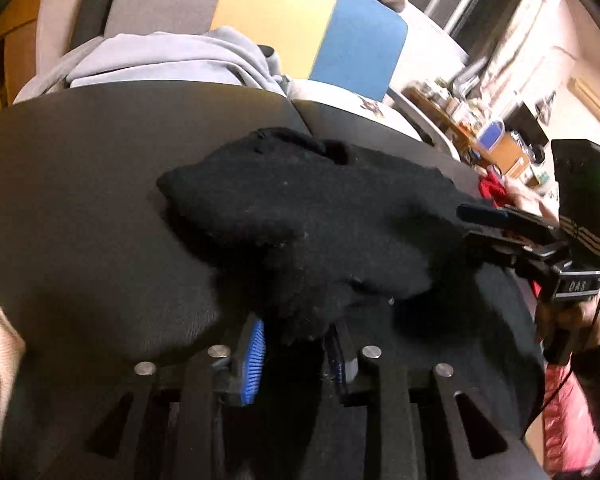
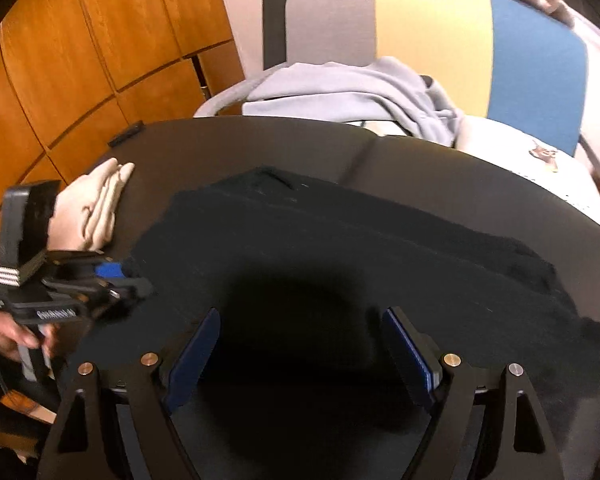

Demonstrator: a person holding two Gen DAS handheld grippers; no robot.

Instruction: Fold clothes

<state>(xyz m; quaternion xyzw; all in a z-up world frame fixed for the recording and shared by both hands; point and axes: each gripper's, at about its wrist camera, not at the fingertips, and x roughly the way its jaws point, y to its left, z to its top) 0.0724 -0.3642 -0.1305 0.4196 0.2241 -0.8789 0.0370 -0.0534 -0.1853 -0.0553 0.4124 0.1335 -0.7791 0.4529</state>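
Black garment lies on dark table before striped chair.

The black garment sprawls over the middle of the dark worktop, so low passes there meet cloth. Far of it a bare strip of worktop runs along the far edge, free to cross. At the far left a folded cream cloth takes up the corner, just beside the left gripper, which blocks the garment's left end. Beyond the far edge a grey garment is heaped against a chair back, closing that side. The right gripper hangs over the near middle, jaws wide, with nothing between them.
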